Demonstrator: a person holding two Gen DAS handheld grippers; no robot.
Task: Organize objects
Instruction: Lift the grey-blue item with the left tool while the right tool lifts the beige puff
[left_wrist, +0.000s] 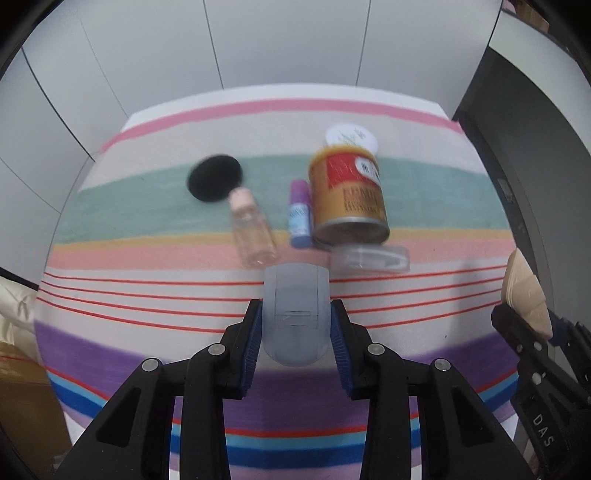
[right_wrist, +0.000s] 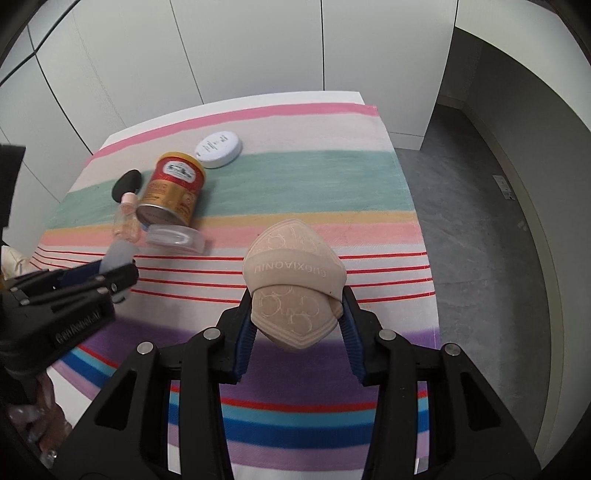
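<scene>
In the left wrist view, your left claw (left_wrist: 295, 332) is clamped on a translucent grey cap (left_wrist: 295, 317) above the near stripes of the bench (left_wrist: 147, 295); lift it clear of the clear bottle (left_wrist: 255, 236) and gold tin (left_wrist: 349, 199) beyond it. In the right wrist view, your right claw (right_wrist: 297, 321) is clamped on the beige padded pouch (right_wrist: 293, 277) over the bench's right half, so hold it level and keep it apart from the left claw.

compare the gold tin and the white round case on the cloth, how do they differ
The gold tin lies on its side, open end toward the cameras; the white round case lies flat. The tin is a tall cylinder in red and gold; the case is a low, plain white disc with small markings. Both are round, rest on the striped cloth, and neither is held.
</scene>
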